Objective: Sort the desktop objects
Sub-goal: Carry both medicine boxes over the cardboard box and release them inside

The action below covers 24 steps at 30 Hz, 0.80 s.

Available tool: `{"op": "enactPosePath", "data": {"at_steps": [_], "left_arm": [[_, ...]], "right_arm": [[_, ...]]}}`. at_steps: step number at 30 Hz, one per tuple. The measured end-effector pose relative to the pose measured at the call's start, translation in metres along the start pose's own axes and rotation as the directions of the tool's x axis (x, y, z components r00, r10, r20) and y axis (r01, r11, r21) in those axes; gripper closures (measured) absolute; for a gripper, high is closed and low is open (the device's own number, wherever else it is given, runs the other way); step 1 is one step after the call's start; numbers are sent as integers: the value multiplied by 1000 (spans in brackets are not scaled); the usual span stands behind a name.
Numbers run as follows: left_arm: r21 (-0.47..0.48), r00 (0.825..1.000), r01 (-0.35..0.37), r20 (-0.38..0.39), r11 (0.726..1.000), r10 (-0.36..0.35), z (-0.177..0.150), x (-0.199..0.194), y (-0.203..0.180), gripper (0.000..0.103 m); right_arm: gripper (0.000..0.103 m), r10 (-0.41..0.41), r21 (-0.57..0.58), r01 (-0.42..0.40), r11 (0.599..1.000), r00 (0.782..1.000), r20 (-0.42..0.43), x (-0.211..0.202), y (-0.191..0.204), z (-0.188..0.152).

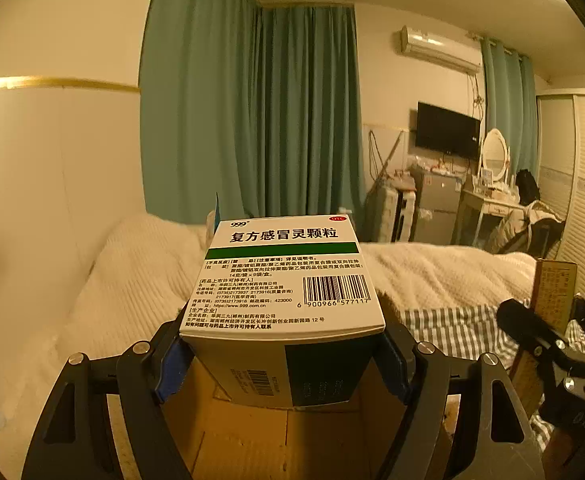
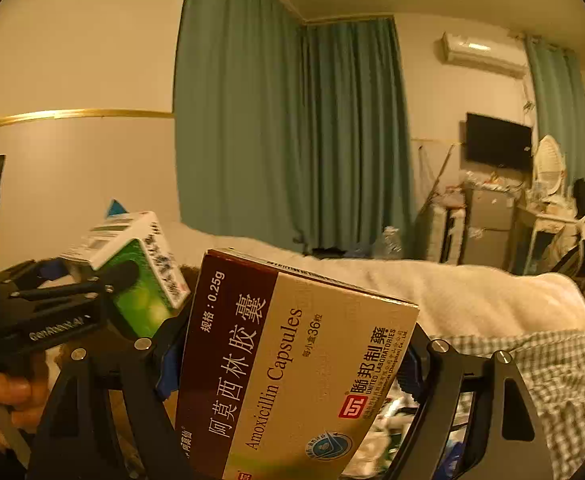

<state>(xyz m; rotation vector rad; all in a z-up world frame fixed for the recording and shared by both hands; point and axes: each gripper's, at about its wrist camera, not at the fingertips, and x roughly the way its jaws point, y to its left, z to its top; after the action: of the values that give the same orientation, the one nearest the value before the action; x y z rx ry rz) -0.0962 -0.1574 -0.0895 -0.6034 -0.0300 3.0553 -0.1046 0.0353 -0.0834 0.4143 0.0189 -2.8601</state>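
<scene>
Left gripper clamps the 999 cold granules box; only the right gripper view shows the Amoxicillin Capsules box gripped front-on.

Black gripper frames throughout, built of flat linkage arms with triangular cut-outs. Round silver screws at the joints, low in each wrist view. Blue pads on the inner finger faces. At left of the right wrist view, left gripper seen sideways, white lettering on its black body. Bare hand at lower left edge there, no sleeve showing.
</scene>
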Motion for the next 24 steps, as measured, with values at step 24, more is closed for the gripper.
{"op": "enactPosePath", "data": {"at_steps": [24], "left_arm": [[-33,977,-40,-211,999,32,-24,50,12,24]], "right_arm": [[22,194,2,-196,981,968,-160,59,36,-45]]}}
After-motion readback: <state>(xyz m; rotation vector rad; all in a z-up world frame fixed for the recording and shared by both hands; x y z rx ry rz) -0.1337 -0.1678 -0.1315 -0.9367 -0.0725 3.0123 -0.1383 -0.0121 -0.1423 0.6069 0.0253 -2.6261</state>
